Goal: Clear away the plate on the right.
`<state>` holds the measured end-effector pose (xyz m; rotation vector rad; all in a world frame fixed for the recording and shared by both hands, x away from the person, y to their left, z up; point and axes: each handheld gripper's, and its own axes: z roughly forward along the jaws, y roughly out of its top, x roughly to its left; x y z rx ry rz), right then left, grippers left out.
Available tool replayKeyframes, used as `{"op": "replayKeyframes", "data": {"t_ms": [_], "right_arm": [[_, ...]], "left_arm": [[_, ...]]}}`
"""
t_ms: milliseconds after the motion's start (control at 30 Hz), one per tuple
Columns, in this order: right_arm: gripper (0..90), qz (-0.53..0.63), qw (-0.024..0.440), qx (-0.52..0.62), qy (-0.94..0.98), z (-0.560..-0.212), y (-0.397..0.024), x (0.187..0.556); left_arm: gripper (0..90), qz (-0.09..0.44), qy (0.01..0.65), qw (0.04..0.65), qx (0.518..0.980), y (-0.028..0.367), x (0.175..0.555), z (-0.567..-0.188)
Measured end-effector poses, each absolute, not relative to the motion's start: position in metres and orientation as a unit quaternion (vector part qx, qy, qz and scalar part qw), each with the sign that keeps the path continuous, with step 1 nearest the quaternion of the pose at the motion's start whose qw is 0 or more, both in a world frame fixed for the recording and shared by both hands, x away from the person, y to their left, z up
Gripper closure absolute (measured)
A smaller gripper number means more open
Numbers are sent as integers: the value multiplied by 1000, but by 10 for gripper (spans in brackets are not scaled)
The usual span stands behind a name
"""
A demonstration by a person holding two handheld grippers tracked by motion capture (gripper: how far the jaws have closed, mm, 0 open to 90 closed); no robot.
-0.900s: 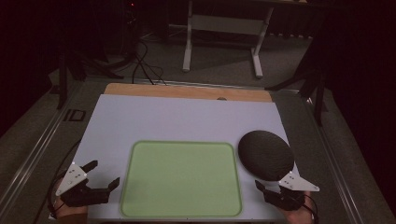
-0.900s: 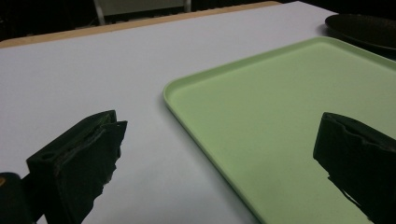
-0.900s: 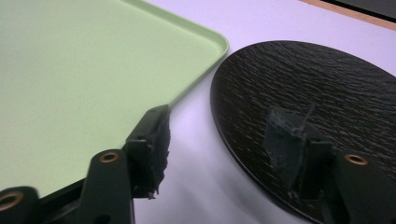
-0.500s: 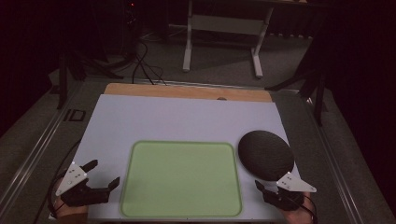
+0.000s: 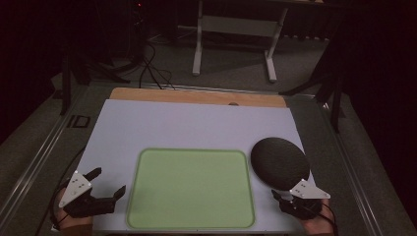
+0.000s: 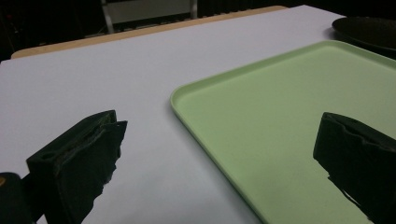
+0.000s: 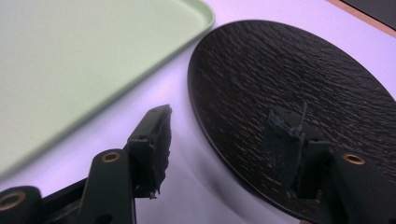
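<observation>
A pale green tray point(image 5: 192, 150) lies on the near middle of the white table surface, and nothing rests on it. To its right lies a round black textured plate point(image 5: 279, 162). My left gripper point(image 5: 108, 181) is at the tray's near left corner, open. In the left gripper view its jaws point(image 6: 215, 135) straddle the tray's left rim point(image 6: 173, 95) with nothing between the pads. My right gripper point(image 5: 281, 196) is at the plate's near edge, open. In the right gripper view point(image 7: 219, 123), one jaw is over the plate point(image 7: 289, 70) and the other over the white surface.
The white sheet point(image 5: 196, 123) covers a wooden tabletop whose far strip point(image 5: 196, 96) shows. Beyond the table stand a white-legged frame point(image 5: 236, 44) and cables point(image 5: 147, 66) on a dark floor. Metal rails run along both table sides.
</observation>
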<state>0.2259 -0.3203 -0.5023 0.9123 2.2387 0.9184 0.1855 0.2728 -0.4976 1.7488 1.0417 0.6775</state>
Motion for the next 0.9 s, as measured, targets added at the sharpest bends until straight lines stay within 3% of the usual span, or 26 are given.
{"op": "replayKeyframes", "data": {"t_ms": [467,633,900], "right_arm": [[469,258,289,303,870,-509,-335,234],[514,232,286,285,885,-511,-336,236],[623,180,319,249,897,-517,-331,236]], "left_arm": [[10,288,429,476,712,273,185,-497],[10,285,432,475,712,274,186,-498],[10,284,430,473,715,272,188,-499]]}}
